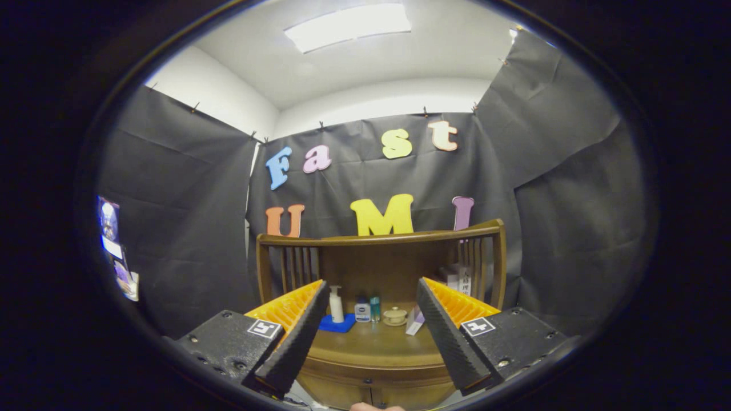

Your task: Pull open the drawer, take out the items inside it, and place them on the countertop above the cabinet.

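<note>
A brown wooden cabinet (377,365) stands ahead of me, with a railed back and sides around its countertop (374,337). Its front shows low between my fingers, with small knobs; the drawer front (371,381) looks closed. My gripper (371,302) is open, held back from the cabinet, with nothing between its fingers. On the countertop beyond the fingers stand a white pump bottle (336,304) on a blue pad (337,324), a small white and blue bottle (362,311), a small green bottle (374,308), a pale lidded bowl (394,316) and a small box (414,321).
Books or boxes (460,278) lean at the countertop's right rear corner by the rail. Black cloth walls close in behind and on both sides. A fingertip (374,407) shows at the very bottom below the cabinet front.
</note>
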Demonstrator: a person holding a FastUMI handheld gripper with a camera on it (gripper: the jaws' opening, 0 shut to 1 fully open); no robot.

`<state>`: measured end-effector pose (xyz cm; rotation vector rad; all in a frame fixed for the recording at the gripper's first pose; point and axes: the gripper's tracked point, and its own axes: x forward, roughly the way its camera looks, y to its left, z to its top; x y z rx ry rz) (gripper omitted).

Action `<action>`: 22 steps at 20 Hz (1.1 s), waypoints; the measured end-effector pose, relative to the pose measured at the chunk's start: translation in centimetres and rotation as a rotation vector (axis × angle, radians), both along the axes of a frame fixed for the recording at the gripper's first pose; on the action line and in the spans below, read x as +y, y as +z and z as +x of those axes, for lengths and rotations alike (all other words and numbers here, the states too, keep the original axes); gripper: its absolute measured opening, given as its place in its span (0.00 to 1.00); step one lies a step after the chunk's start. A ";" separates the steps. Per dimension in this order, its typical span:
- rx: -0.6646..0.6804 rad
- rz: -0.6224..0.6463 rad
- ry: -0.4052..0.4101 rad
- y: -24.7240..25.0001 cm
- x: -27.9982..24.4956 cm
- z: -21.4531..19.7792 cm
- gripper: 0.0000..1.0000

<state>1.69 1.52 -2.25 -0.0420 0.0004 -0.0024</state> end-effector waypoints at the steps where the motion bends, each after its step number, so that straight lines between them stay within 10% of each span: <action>1: -0.004 -0.004 0.002 -0.1 0.1 0.1 0.99; 22: 0.252 -0.060 -0.041 -26.5 0.1 5.7 0.97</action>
